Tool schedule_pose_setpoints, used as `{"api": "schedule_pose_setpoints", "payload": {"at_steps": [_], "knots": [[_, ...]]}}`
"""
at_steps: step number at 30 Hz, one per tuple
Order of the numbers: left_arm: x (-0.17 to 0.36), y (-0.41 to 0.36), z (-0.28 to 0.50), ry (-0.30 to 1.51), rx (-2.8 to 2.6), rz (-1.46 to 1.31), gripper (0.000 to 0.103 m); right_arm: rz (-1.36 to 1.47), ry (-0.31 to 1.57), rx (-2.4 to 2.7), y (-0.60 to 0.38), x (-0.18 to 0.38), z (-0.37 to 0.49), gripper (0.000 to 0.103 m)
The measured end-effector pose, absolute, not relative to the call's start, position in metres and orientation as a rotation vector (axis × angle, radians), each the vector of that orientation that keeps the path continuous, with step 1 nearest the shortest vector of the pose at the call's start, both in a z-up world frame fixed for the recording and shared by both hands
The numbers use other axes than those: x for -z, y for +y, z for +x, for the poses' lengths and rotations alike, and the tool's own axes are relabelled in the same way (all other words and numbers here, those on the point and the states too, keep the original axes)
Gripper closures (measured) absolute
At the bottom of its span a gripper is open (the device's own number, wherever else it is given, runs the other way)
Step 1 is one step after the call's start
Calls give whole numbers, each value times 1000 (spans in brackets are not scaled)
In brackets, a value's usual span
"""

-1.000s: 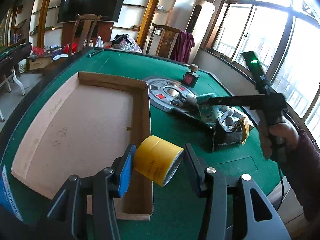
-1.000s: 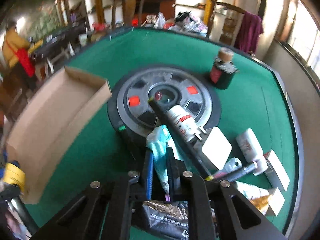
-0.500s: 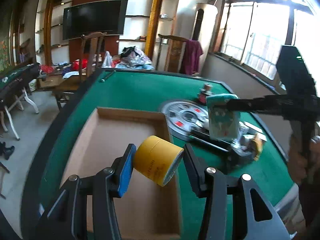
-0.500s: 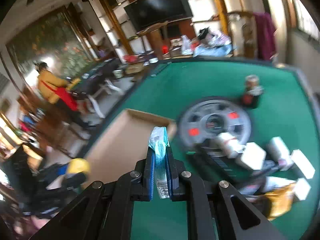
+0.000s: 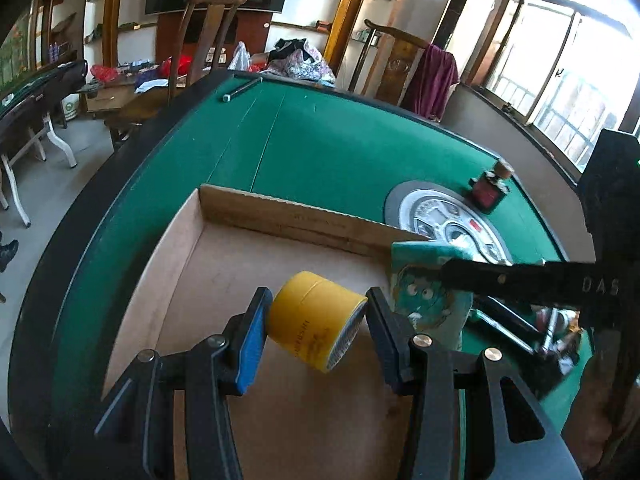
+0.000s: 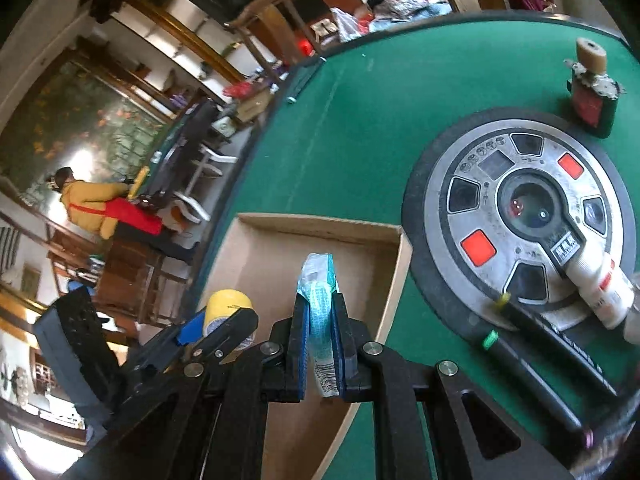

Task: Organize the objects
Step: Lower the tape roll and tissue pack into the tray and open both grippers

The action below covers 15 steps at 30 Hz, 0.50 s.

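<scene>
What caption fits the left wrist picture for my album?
Left gripper carries yellow tape above a cardboard box, beside a teal packet on a green table.

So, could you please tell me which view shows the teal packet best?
The left wrist view: the flat teal printed packet shows its cartoon face there. The right wrist view shows it only edge-on, between the pads.

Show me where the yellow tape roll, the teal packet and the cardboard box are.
Yellow tape roll [image 5: 316, 320], left wrist view, on its curved yellow side.
Teal packet [image 6: 318, 304], right wrist view, on its thin upper edge.
Cardboard box [image 5: 288, 220], left wrist view, on its far wall.
</scene>
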<state>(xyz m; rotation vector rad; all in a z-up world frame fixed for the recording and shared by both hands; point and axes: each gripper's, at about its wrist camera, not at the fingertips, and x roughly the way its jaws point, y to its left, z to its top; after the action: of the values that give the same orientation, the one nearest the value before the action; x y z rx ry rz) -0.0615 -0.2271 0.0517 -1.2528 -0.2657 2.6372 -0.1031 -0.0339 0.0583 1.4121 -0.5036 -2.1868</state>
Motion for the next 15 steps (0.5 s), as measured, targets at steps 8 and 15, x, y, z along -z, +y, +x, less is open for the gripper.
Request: {"api": "schedule_pose_setpoints", "payload": {"at_steps": [8,15], "knots": [[-42,-224,-72,-334,-2645,-1289,31,1449,-367,2269,-53,-48,-120,86],[-43,-235,-59,-430,-2674,-1311,23,1358,-225,2407,-43,-67,-103,69]]}}
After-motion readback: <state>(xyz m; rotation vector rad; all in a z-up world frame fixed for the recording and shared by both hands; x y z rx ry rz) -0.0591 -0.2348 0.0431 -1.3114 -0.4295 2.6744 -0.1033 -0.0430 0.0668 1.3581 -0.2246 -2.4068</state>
